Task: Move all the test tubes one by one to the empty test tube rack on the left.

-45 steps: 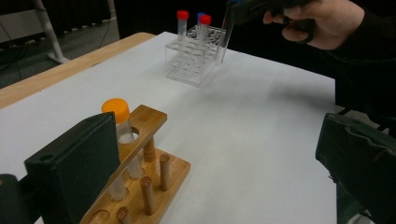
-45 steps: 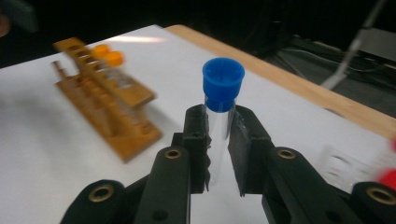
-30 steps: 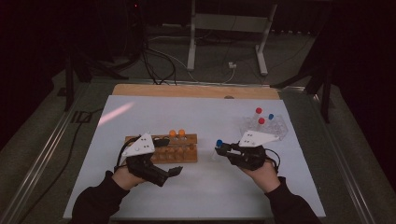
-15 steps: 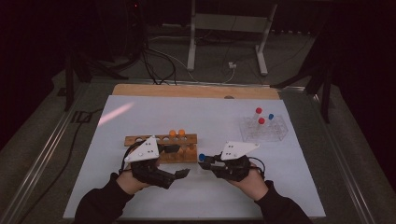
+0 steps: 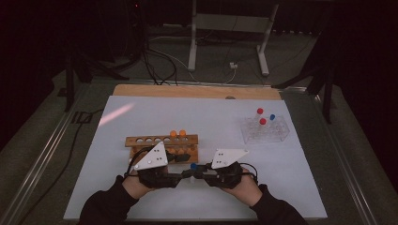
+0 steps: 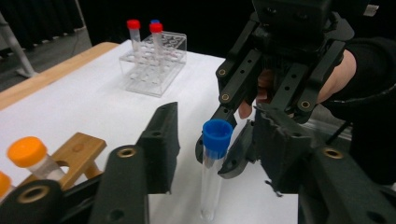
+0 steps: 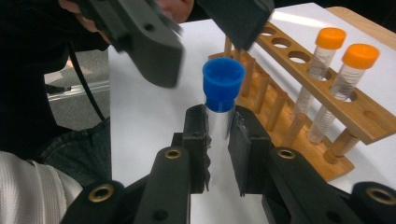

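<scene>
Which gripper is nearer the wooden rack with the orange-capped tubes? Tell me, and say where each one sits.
Left. The left gripper sits just in front of the wooden rack, below its right half. The right gripper, shut on the blue-capped tube, sits in front of and just past the rack's right end.

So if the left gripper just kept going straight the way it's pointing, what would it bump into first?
Most likely the blue-capped tube, which stands upright between the left gripper's fingers, which have just been closing. The right gripper holds that tube and sits right behind it. Depth is hard to judge.
</scene>
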Motion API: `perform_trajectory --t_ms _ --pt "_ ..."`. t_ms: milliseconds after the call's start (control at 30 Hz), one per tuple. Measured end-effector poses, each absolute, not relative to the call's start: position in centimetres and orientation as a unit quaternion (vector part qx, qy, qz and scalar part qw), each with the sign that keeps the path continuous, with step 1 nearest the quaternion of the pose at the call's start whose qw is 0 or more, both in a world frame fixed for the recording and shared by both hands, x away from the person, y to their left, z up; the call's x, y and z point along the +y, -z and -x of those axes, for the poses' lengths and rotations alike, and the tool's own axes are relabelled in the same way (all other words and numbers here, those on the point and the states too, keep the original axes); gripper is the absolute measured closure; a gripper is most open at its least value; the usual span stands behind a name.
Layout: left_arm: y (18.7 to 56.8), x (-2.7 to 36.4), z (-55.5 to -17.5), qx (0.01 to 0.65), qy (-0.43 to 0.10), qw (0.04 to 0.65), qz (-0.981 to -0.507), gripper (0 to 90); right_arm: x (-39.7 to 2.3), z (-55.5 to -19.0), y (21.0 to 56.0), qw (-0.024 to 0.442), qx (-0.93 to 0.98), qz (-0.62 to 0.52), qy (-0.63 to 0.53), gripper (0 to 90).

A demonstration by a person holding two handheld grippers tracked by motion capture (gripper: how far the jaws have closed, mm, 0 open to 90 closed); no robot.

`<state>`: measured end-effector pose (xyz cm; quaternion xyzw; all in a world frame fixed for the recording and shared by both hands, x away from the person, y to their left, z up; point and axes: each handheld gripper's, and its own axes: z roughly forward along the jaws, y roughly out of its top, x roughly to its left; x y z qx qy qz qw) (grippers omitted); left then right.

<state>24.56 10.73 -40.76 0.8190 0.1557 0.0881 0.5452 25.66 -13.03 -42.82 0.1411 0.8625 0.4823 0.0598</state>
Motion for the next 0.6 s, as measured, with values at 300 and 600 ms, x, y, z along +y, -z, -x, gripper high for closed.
perform_trajectory --t_ms 300,600 --pt "41.37 9.97 -24.54 0.144 -0.094 0.53 -0.83 67.6 -12.96 -25.7 42.82 0.06 0.863 -0.14 -0.482 77.0" --pt "41.33 9.99 -24.68 0.151 -0.101 0.527 -0.83 76.6 -12.88 -25.72 42.9 0.06 0.862 -0.143 -0.483 76.6"
